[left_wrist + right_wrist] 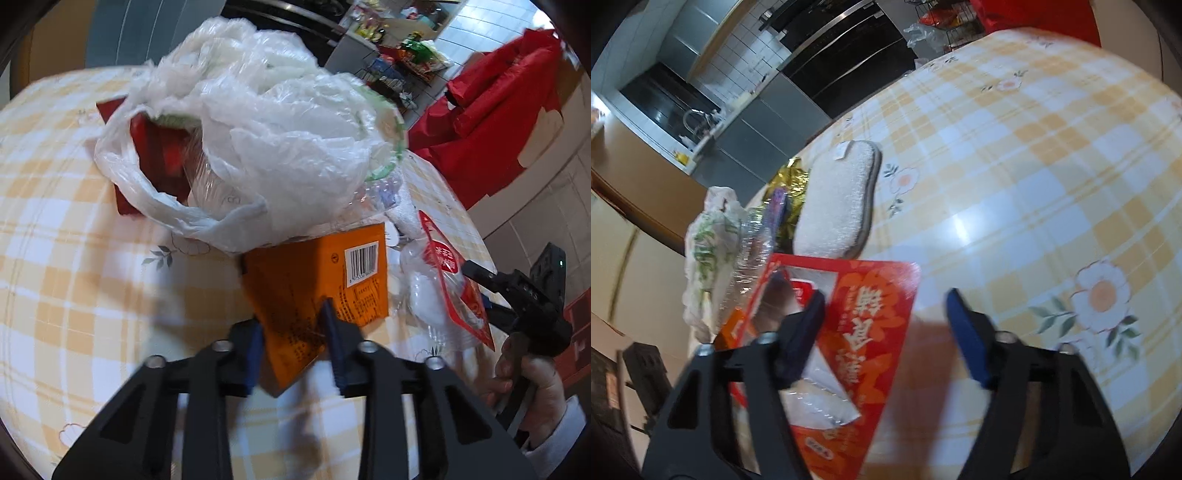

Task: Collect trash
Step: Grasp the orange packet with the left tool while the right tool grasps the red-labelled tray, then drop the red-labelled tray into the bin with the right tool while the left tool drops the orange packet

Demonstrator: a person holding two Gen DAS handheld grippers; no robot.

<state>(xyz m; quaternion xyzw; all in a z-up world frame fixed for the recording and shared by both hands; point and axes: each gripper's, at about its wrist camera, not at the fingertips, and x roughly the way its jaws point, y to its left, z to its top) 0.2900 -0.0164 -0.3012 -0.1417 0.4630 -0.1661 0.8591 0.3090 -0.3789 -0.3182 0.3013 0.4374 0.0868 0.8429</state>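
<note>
Jaws of my left gripper [295, 332] pinch an orange foil packet [314, 291], long axis toward a white plastic bag [258, 140]. Only my right view shows the beige sponge [838, 199] beyond half-open right gripper [886, 317] straddling a red wrapper [857, 325], checked tablecloth [1034, 184] beneath.

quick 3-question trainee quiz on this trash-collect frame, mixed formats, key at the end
1. True or false: the left gripper has its blue pads on the flat orange foil packet.
2. Which item lies between the fingers of the right gripper? A) the crumpled white plastic bag B) the red printed snack packet C) the oblong white sponge pad
3. Fill in: the table is covered by a yellow-and-white ____ tablecloth.

Key: 1 true; 2 B; 3 checked.
</note>
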